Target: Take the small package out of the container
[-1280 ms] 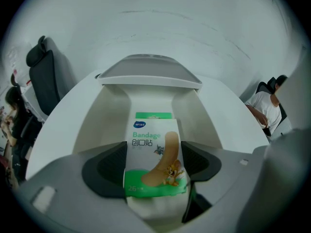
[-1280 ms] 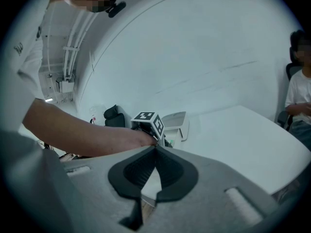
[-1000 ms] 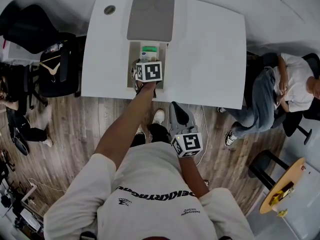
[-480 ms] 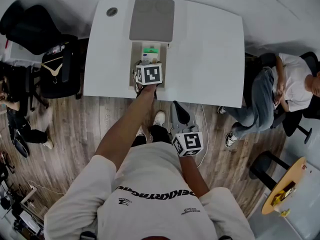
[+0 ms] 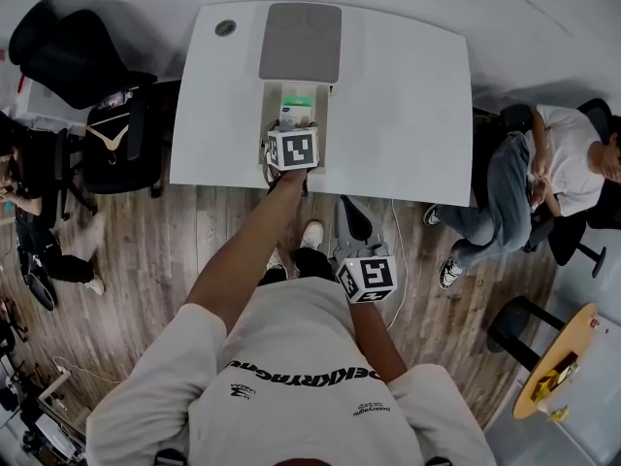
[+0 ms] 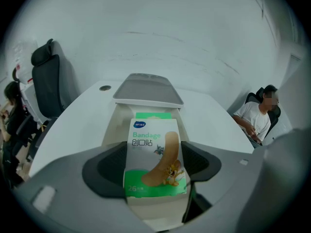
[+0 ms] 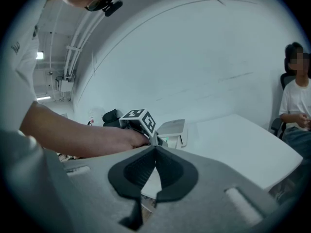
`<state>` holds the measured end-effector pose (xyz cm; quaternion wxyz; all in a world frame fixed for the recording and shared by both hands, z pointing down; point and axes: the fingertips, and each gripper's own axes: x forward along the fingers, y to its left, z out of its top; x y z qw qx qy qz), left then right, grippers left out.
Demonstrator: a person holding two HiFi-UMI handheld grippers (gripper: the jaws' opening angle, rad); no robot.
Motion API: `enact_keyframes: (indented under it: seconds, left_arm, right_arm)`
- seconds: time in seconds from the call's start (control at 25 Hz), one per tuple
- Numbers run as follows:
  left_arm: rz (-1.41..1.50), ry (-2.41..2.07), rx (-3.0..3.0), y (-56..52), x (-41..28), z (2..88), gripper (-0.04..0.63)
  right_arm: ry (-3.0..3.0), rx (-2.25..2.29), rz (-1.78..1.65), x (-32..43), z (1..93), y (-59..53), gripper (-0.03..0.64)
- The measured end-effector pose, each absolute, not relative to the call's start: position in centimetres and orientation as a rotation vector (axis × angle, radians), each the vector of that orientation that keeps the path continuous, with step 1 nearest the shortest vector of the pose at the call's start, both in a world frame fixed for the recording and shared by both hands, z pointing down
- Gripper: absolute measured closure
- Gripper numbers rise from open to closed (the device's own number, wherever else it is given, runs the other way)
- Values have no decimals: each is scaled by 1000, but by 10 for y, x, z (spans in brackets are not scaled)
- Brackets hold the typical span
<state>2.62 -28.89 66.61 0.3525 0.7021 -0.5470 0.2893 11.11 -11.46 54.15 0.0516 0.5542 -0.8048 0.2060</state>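
Left gripper (image 6: 155,165) is clamping the bandage box (image 6: 153,154) upright at the open container's (image 6: 114,126) near end. Right gripper (image 7: 154,154) is hanging back off the table, jaws together, empty. Extraction step seems to be under way; next likely calls for lifting straight up, clearing the walls.

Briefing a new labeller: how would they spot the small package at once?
On the white table, an open beige container sits before its grey lid. The left gripper clamps a bandage box there: white above, green below, with a cartoon plaster, unlike the green-topped pack behind.
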Motion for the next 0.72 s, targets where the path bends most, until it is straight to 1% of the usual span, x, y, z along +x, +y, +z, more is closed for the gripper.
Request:
enact_keyframes:
  seconds: [0.72]
  left_arm:
    - [688, -1447, 1925, -262, 15, 623, 238]
  right_arm:
    - [-2444, 1726, 540, 96, 519, -78, 618]
